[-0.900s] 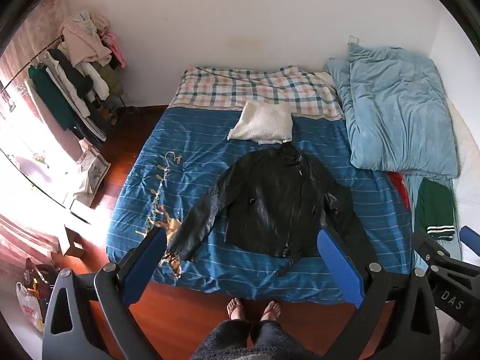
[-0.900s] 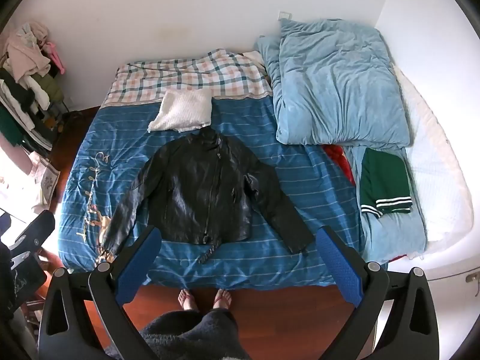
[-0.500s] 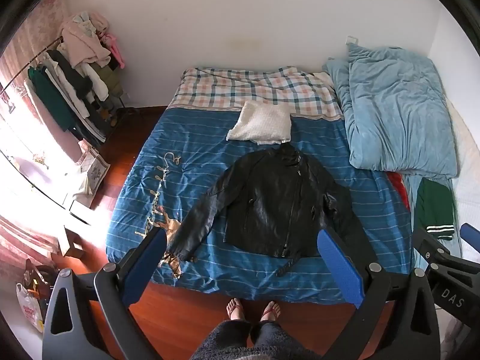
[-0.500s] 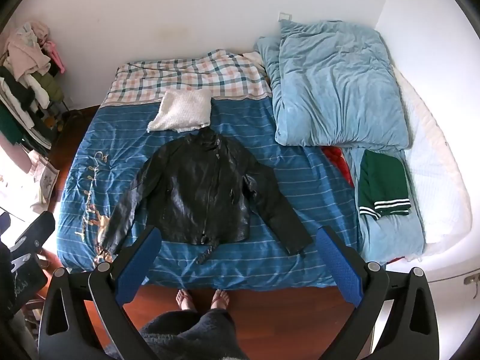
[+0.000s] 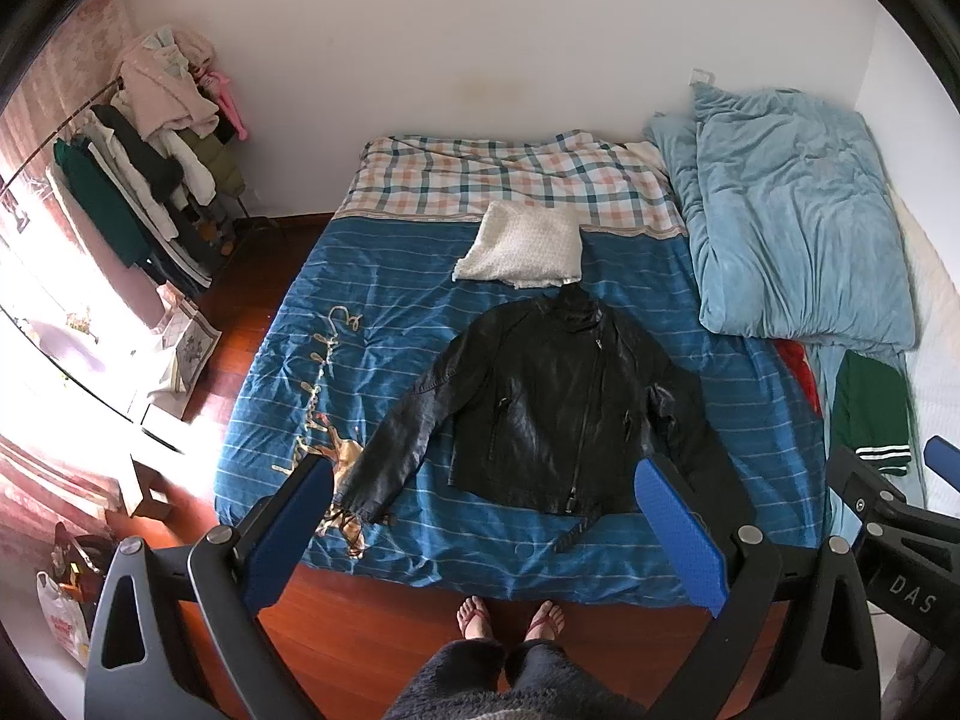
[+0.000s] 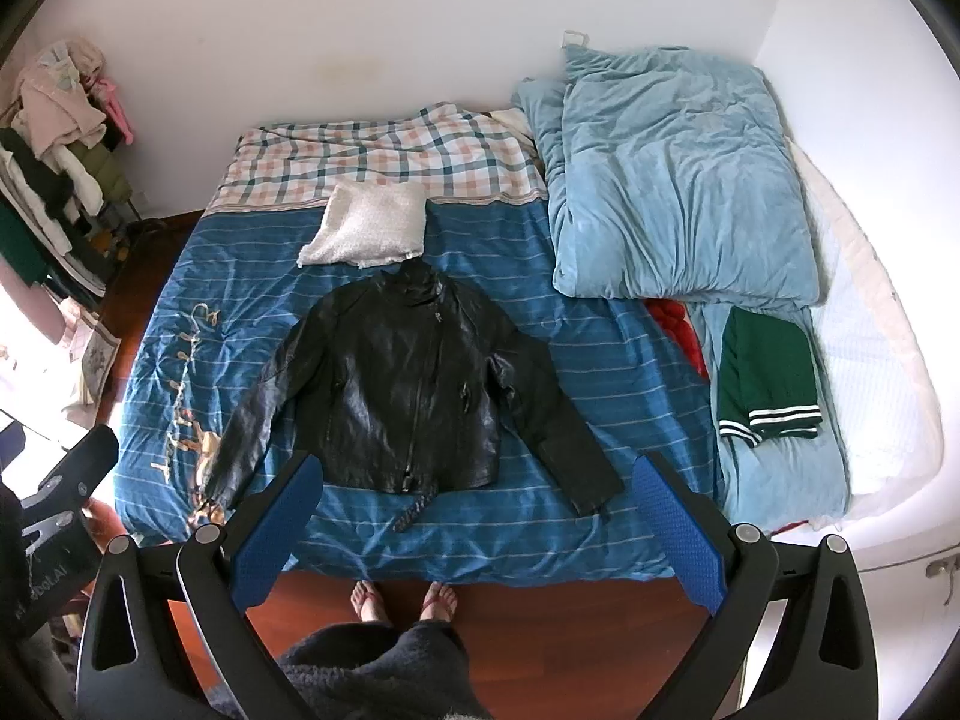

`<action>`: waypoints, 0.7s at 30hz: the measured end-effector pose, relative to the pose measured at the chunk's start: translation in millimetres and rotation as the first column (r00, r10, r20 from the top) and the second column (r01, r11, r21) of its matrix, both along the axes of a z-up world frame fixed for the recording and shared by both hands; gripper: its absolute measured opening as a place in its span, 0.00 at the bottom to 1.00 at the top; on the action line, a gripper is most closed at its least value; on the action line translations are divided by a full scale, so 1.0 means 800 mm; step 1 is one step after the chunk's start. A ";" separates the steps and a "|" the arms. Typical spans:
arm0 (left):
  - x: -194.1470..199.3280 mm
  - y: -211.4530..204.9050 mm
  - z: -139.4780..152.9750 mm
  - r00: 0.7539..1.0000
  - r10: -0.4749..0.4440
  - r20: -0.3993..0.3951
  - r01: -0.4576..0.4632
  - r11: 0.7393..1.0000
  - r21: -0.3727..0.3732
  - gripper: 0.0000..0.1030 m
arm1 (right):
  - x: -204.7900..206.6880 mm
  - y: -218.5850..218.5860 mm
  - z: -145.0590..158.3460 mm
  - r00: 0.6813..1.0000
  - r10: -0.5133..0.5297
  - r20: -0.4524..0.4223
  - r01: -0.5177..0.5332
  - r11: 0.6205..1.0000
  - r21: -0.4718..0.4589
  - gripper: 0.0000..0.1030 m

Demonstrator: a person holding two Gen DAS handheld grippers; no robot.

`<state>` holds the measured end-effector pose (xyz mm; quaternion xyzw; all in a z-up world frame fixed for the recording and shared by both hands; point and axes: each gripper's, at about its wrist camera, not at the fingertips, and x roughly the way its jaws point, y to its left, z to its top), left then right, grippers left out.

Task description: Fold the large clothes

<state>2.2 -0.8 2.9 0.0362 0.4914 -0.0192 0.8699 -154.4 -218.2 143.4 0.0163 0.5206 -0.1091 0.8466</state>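
A black leather jacket [image 5: 558,402] lies flat and face up on the blue striped bed cover [image 5: 384,336], sleeves spread out, collar toward the wall. It also shows in the right wrist view [image 6: 408,390]. My left gripper [image 5: 480,480] is open and empty, held high above the bed's near edge. My right gripper [image 6: 474,480] is open and empty too, at the same height. The right gripper's body [image 5: 900,534] shows at the right of the left wrist view.
A folded white knit [image 6: 366,231] lies beyond the jacket's collar. A light blue duvet [image 6: 678,180] and a folded green garment [image 6: 765,378] lie on the right. A clothes rack [image 5: 144,180] stands at the left. The person's bare feet [image 6: 405,600] stand on the wooden floor.
Both views have shifted very slightly; the jacket and the other things lie as before. Both grippers stay open.
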 end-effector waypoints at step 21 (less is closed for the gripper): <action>0.000 -0.001 0.000 1.000 0.002 0.001 -0.002 1.000 0.002 1.00 | -0.001 0.002 0.002 1.000 0.001 0.005 -0.001 1.000 -0.006 1.00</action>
